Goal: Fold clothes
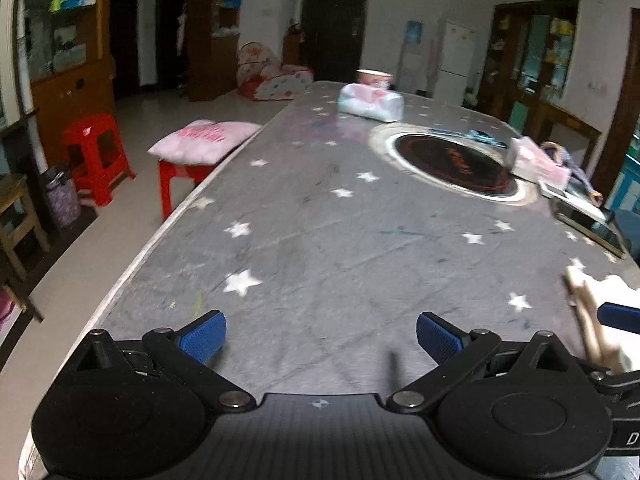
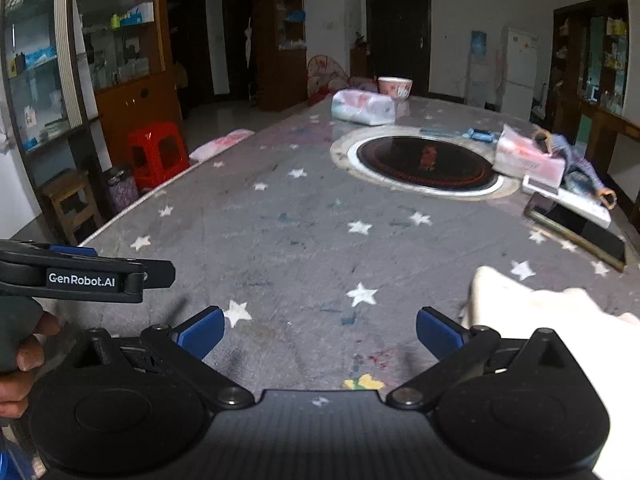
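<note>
A cream-white garment (image 2: pixel 540 312) lies on the grey star-patterned table (image 2: pixel 304 240) at the near right; its edge shows in the left wrist view (image 1: pixel 600 300) at the far right. My right gripper (image 2: pixel 320 336) is open and empty, its right finger just beside the garment's edge. My left gripper (image 1: pixel 320 336) is open and empty over bare table, to the left of the garment. The left gripper's body also shows at the left edge of the right wrist view (image 2: pixel 80 272). The right gripper's blue finger (image 1: pixel 620 316) shows next to the garment.
A round black hotplate (image 2: pixel 424 160) is set in the table's middle. Tissue packs (image 2: pixel 362 108), a pink bowl (image 2: pixel 395 87), a white box (image 2: pixel 566 200) and a dark tablet (image 2: pixel 580 232) lie at the far and right sides. Red stools (image 1: pixel 98 156) with a pink cushion (image 1: pixel 204 142) stand left.
</note>
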A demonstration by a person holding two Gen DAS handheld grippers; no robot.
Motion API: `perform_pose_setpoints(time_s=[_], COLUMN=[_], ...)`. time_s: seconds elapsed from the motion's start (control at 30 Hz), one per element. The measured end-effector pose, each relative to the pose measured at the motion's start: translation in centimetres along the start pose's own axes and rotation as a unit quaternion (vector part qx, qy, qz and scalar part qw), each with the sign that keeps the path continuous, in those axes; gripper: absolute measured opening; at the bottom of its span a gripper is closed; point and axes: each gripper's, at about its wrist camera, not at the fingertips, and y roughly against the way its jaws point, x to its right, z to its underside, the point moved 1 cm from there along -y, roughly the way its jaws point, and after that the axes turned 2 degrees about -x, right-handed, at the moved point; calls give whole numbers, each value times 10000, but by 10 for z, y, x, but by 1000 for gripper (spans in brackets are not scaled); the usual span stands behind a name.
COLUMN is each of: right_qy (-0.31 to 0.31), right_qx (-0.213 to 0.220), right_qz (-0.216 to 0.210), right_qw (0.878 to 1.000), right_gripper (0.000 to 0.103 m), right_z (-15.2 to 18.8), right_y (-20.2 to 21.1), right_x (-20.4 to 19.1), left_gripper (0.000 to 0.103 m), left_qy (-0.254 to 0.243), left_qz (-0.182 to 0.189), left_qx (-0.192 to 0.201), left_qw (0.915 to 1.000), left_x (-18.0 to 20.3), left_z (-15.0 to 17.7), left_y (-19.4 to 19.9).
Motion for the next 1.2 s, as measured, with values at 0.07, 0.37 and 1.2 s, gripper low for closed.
perform_pose_setpoints(time_s=[0.07, 0.37, 1.2], right_qy=[-16, -195, -1382], right_qx=[-2, 55, -7], right_qz=[102, 564, 1906], right_qw=[9999, 9982, 9719], right_gripper=[103, 103, 103], right_z=[1, 19, 98], right_y=[6, 47, 134], right_x=[4, 31, 94], left_gripper=[103, 103, 103], left_qy=[7, -345, -1346], left_qz=[98, 531, 1539], left_qx=[24, -51, -342], left_qw=[9999, 9980, 9783], left_x=[8, 54, 156], left_z=[0, 9, 48], left_y=[5, 31, 66])
